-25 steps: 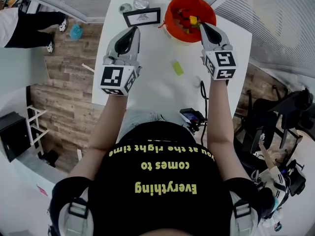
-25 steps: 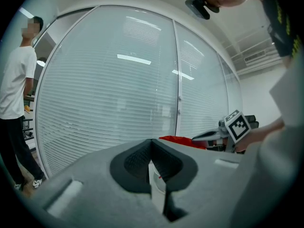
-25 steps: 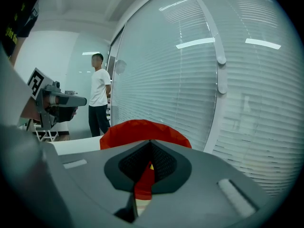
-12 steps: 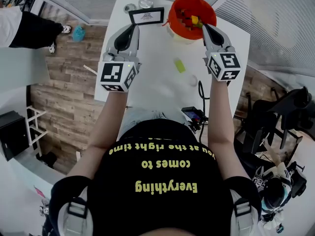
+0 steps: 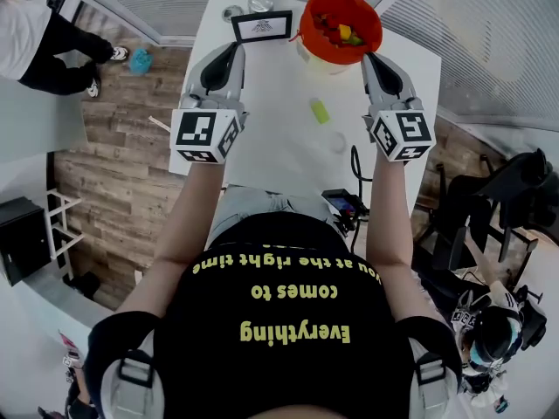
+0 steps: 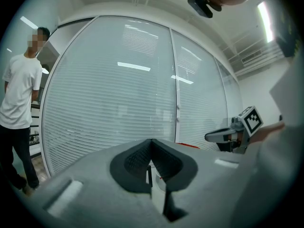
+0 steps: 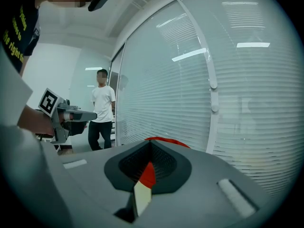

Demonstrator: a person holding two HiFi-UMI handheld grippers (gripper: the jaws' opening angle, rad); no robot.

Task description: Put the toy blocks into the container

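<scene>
Printed in yellow, upside down, on the black shirt (image 5: 288, 273): "Everything", "comes to", and "…ou at the right time". On the framed card (image 5: 261, 27), print too small to read. On each gripper's cube (image 5: 206, 135), black-and-white square markers.

At the far edge of the white table (image 5: 279, 147), the red container (image 5: 307, 20), with yellow, red and green toy blocks (image 5: 342, 33) inside. On the open tabletop between the two grippers, one green block (image 5: 320, 112), well short of the container. Beside the card, two small round things (image 5: 258, 4). At the table's near right edge, a black cable (image 5: 355, 160). Over on the wood floor at left, a standing person (image 5: 35, 42) in a white top.

Left gripper (image 5: 234, 49): held near the card, jaws closed together, gripping nothing. Right gripper (image 5: 369, 57): held just short of the container's rim, jaws pressed together, likewise empty.
</scene>
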